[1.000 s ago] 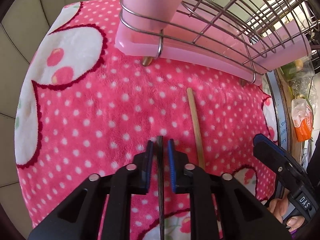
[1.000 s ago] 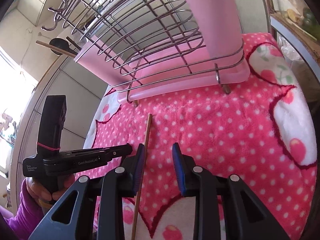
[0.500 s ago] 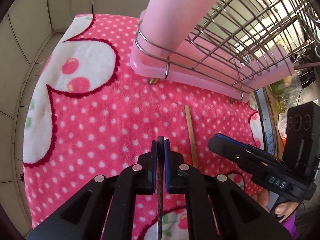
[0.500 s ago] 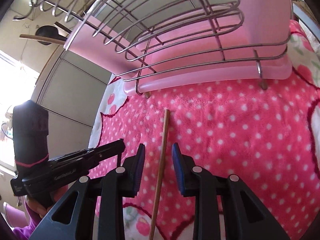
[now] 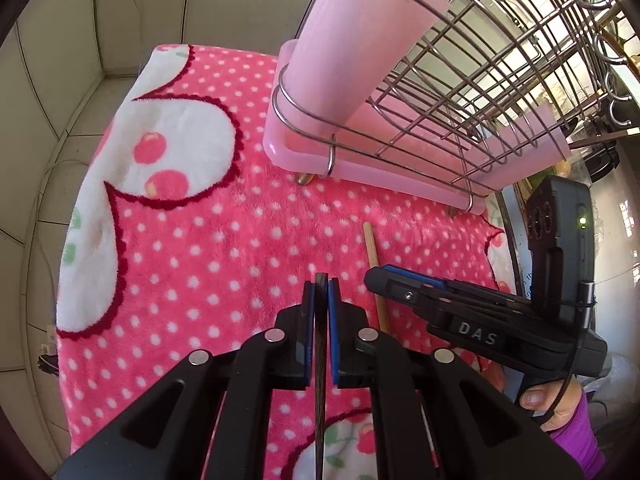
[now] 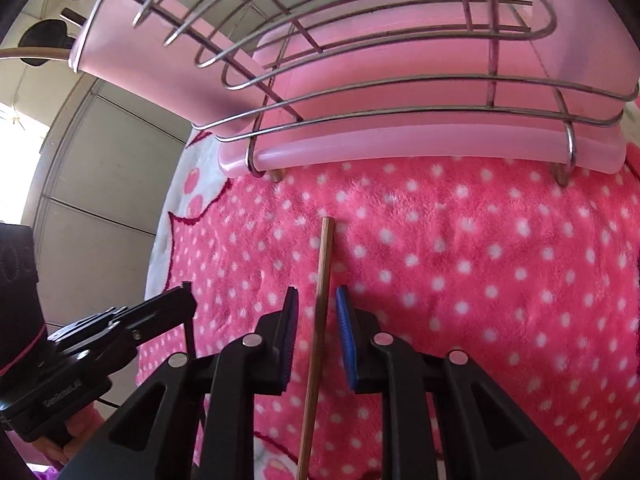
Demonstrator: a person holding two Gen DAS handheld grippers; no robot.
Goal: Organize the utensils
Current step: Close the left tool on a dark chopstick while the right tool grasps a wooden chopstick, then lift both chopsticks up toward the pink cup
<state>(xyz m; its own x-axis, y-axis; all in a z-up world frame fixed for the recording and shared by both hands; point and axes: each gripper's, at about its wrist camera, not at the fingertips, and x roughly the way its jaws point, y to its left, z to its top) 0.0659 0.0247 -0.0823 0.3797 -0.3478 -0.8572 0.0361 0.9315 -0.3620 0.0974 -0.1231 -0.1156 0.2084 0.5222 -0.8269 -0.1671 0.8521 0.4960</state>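
Left gripper: the black two-finger left gripper with blue pads [image 5: 321,292] is clamped tight on a thin dark chopstick [image 5: 320,380], which runs straight back between the pads toward the camera, its tip just showing past the fingertips.
Right gripper: the black two-finger right gripper with blue pads [image 6: 317,312] straddles a light wooden chopstick [image 6: 320,292]; its jaws are closing, a gap shows on each side of the stick, and the pads are not pressing on it.
Wooden chopstick, place: it lies flat on the pink fleece blanket with white polka dots and cherry prints [image 5: 192,248], its far end pointing at the rack and well short of it.
Rack: a chrome wire dish rack on a pale pink plastic drip tray [image 5: 360,168] stands at the far end of the blanket, with a tall pink plastic utensil holder [image 5: 360,36] set in its corner.
Writing: white letters "DAS" read on the right gripper's side in the left view; small lettering on the left gripper's body in the right view is too fine to read.
Hand: fingers [image 5: 548,400] and a purple sleeve [image 5: 576,444] show under the right gripper's handle.
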